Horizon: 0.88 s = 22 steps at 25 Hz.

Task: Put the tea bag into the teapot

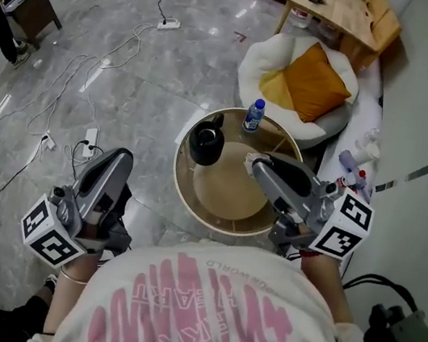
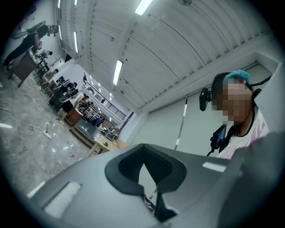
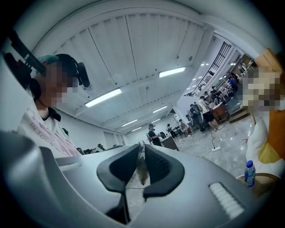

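— Fingers (image 3: 160, 164) of right gripper (image 3: 141, 146): textured black pads almost closed, pinching the tea bag (image 3: 142, 170), a thin tan paper sachet, edge-on. Tight grip likely stops the flimsy paper slipping.
— Left gripper (image 2: 143, 149)?
— Tips together, nothing held. Held low at the person's side, probably out of the way.
— Farther?
— Round wooden tray table (image 1: 181, 186), raised rim. Squat glossy black teapot (image 1: 205, 142) on its left side, near the right gripper, apart. Water bottle (image 1: 254, 116) behind.
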Each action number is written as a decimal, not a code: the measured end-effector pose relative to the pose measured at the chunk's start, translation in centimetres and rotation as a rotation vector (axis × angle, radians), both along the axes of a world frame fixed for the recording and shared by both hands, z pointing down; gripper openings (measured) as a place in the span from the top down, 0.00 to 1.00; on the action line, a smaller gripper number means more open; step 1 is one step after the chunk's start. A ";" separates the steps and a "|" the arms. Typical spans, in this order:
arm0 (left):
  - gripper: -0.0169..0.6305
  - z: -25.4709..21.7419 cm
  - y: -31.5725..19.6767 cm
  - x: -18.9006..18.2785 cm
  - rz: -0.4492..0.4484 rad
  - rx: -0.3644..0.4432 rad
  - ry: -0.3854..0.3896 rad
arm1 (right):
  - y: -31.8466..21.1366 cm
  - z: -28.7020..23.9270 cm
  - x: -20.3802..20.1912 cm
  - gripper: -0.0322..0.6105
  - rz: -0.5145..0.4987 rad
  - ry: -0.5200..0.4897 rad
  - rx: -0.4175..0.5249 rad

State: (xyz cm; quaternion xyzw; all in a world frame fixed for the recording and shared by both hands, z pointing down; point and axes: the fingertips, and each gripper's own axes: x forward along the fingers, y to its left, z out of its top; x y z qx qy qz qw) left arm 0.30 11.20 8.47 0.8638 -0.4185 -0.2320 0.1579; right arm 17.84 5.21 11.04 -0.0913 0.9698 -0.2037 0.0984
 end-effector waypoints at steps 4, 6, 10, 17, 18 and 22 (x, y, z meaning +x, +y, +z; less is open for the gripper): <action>0.96 0.4 -1.9 0.2 -0.022 -0.009 0.010 | -2.4 0.5 0.0 0.88 -0.025 -0.002 -0.009; 0.96 0.8 -2.6 0.3 -0.030 -0.014 0.006 | -3.5 0.9 0.0 0.88 -0.033 0.001 -0.014; 0.96 2.3 -3.7 -0.3 -0.059 -0.022 -0.010 | -5.5 2.0 -0.6 0.88 -0.056 -0.008 -0.032; 0.96 4.4 -3.8 -2.0 -0.160 -0.045 -0.081 | -7.5 5.5 -1.7 0.88 -0.091 -0.002 -0.097; 0.96 4.9 -3.7 -2.5 -0.169 -0.052 -0.086 | -7.6 6.1 -2.0 0.88 -0.090 0.004 -0.105; 0.96 7.3 -3.7 -4.0 -0.166 -0.090 -0.099 | -8.2 8.2 -3.4 0.88 -0.073 0.032 -0.136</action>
